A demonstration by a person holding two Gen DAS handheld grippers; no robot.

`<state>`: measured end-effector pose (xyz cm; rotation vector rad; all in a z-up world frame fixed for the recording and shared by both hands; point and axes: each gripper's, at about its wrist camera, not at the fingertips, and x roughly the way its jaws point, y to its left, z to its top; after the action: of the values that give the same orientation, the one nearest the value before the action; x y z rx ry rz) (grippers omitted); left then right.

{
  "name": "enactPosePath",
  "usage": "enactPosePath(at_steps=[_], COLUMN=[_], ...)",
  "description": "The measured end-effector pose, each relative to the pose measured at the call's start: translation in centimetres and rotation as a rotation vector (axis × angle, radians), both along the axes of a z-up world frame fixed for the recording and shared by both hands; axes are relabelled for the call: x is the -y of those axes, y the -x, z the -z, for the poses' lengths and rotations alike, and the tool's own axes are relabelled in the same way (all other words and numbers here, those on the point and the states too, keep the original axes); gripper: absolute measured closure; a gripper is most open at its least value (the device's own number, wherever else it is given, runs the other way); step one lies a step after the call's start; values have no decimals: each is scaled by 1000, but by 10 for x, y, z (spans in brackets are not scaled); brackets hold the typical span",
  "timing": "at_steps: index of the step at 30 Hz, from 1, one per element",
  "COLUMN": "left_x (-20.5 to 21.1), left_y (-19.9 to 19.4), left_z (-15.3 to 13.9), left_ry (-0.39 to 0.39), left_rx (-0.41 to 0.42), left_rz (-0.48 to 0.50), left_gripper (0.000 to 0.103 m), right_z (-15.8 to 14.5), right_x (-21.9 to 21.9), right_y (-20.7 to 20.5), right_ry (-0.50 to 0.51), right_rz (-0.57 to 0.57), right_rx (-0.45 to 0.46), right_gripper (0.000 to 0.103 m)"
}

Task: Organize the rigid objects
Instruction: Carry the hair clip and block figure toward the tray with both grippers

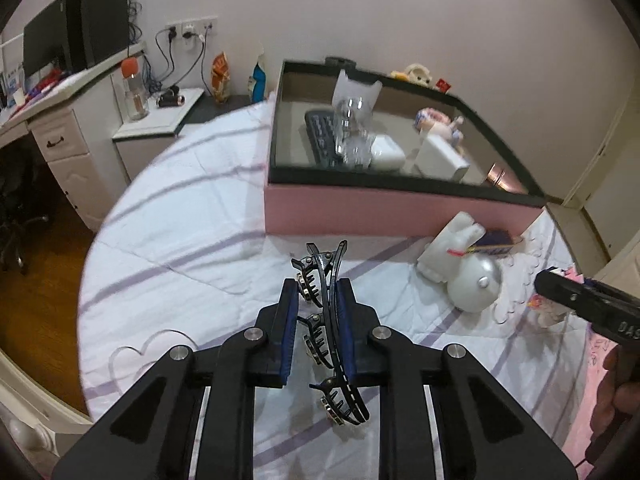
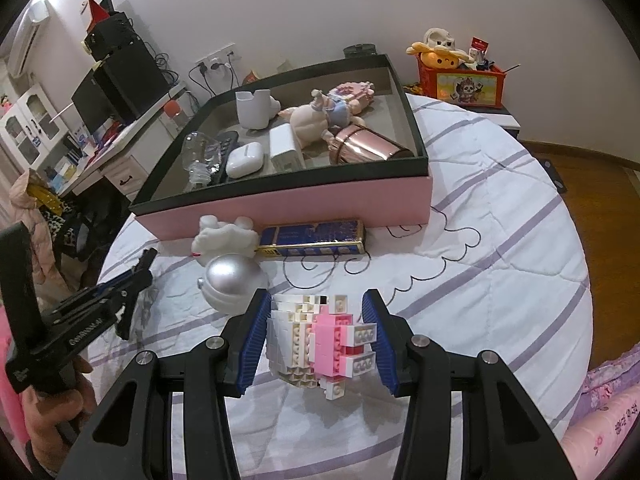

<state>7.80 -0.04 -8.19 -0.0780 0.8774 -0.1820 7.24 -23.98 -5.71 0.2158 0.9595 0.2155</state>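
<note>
**Both tools loaded, box waiting at the back of the bed**

Bedroom setup: a bed with a white quilt with lilac stripes (image 2: 500, 240) is the work surface, and a big shallow pink box with a black rim (image 2: 304, 208) sits on it toward the wall; it already has a white earbud case, a rose-gold cup, a doll and a few other bits inside, so I'd guess that's where everything is meant to end up.

The left tool (image 1: 318, 320) is pinched narrow on a black toothed plastic hair clip (image 1: 326, 320); the clip runs lengthwise between the blue pads, which probably keeps such a thin thing from twisting out. It looks lifted off the quilt, though the blur makes that hard to call.

The right tool (image 2: 316, 340) is at a middling width, clamped on a white and pink brick-built figure (image 2: 320, 340); the pads meet its flat sides, sensible for something that could crumble.

Not yet boxed, just in front of the box wall: a silver round bell-like thing (image 2: 230, 284), a white plush toy (image 2: 224, 236) and a blue and gold flat packet (image 2: 312, 240).
</note>
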Motion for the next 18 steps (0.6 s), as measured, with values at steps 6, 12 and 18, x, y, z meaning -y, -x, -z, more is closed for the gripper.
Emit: enactPosePath(at_steps=[6,12,18], left_x=[-4,2,21], left_y=[-4,-28,-73], left_z=[-43,-80,-94], left_ry=[12,13,34], left_rx=[69,131,129], left_rz=[18,46,88], left_gripper=[84,84,84], right_z=[-29,-73,-95], right_x=[-5,-14,-27], right_y=[-7,-33,-88], right_ry=[13,49,69], right_rz=[-30,-72,-110], right_rx=[50,130,146], right_gripper=[55,55,55])
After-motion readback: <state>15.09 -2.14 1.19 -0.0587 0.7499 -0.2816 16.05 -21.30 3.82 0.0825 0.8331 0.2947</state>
